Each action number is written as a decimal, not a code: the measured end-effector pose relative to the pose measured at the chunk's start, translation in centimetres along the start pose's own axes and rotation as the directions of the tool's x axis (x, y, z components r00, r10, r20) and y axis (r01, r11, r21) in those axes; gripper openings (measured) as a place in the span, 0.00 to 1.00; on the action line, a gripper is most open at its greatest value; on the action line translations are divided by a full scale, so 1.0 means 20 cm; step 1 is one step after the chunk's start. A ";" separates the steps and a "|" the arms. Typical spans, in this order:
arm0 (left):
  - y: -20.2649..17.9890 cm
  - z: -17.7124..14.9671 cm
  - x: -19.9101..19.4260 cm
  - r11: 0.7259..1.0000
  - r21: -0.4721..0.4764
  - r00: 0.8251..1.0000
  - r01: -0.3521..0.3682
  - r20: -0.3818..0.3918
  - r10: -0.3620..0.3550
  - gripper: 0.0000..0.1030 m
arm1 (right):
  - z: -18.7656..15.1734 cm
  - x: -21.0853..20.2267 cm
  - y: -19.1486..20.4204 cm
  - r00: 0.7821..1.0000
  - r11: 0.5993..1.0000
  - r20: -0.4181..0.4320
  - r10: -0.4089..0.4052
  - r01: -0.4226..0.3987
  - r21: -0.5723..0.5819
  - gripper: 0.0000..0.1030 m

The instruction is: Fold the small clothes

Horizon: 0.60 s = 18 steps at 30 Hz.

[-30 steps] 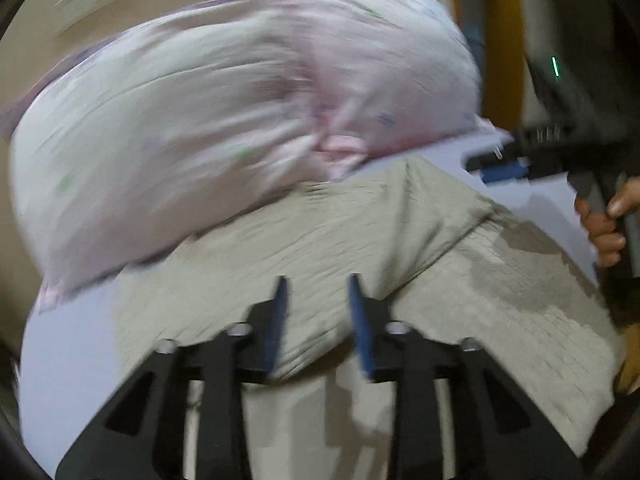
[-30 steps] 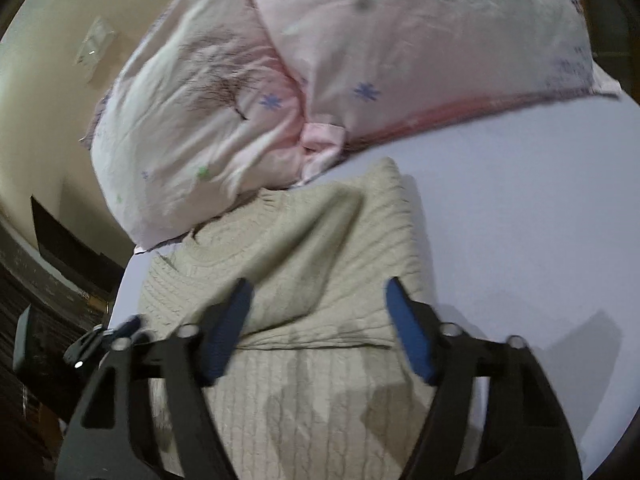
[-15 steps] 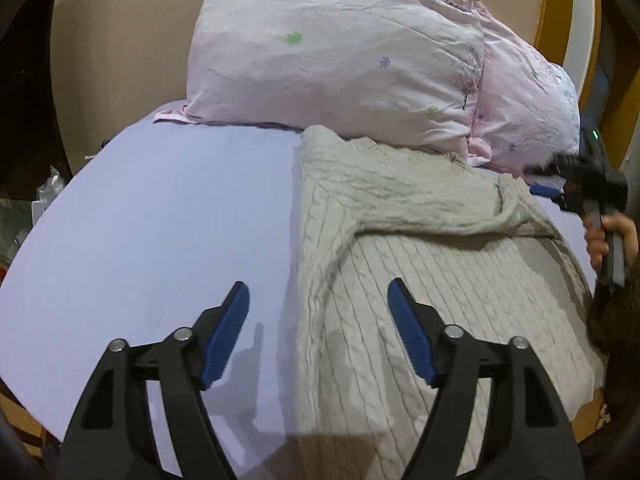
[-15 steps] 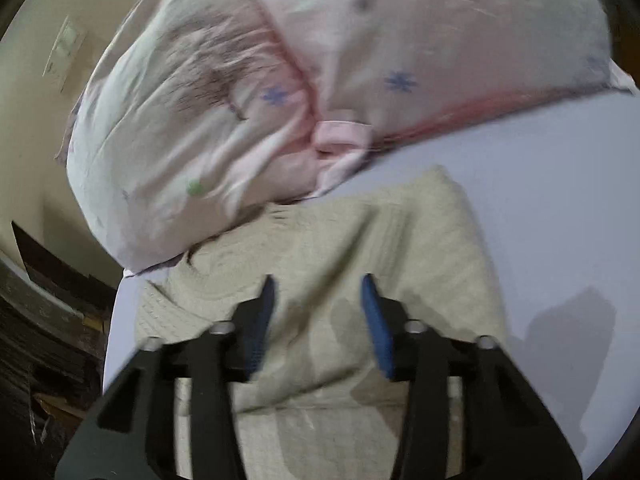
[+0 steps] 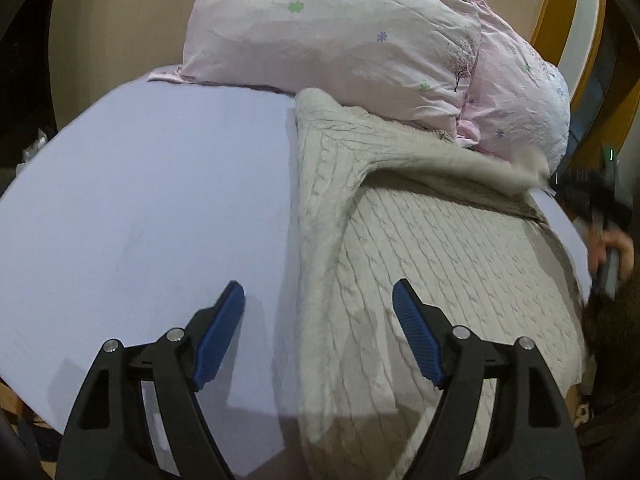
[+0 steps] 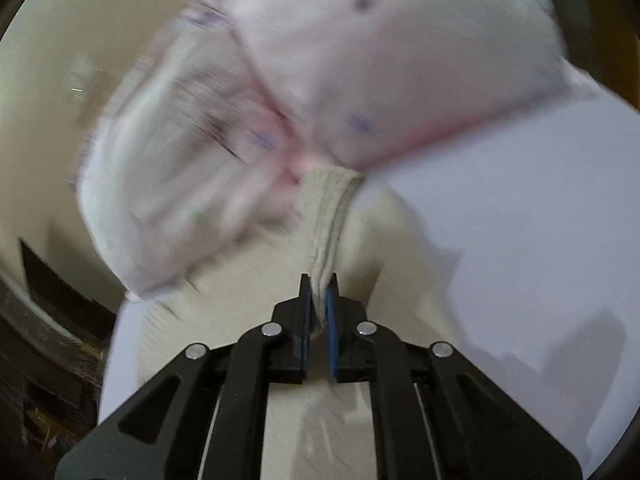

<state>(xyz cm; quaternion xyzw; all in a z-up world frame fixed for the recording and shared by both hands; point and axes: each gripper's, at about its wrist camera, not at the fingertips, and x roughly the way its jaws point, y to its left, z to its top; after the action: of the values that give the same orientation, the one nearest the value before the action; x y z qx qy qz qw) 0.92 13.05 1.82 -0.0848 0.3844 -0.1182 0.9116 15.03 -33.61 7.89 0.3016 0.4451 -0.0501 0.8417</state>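
Observation:
A beige cable-knit sweater [image 5: 440, 264] lies on the lavender bed sheet [image 5: 152, 200], one sleeve folded across its top. My left gripper [image 5: 318, 304] is open and empty, low over the sweater's left edge. My right gripper [image 6: 319, 284] is shut on a raised ridge of the sweater [image 6: 328, 208], near the pillows; this view is motion-blurred. The right gripper also shows at the right edge of the left wrist view [image 5: 580, 188], at the sweater's far right corner.
Two pink floral pillows [image 5: 360, 40] lie against the sweater's far edge; they also show in the right wrist view [image 6: 320, 80]. A beige wall stands behind. The bed's edge runs near my left gripper, with dark floor and clutter [image 6: 48, 360] beyond.
My right gripper has closed on the sweater's fabric and lifted it. My left gripper opened, let go of the sweater and pulled back to its left edge.

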 end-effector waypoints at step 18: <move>0.00 -0.34 -0.23 0.904 -0.168 0.915 0.394 -0.023 -0.403 0.31 | -0.82 -0.55 -0.41 0.905 0.959 -0.318 0.284 -0.266 0.098 0.14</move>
<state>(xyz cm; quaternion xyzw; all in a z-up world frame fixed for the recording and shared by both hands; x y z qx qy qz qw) -7.08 13.90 0.32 -0.2310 0.3932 -0.2730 0.8470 -6.33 -33.32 5.73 0.3872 0.5306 0.1083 0.7462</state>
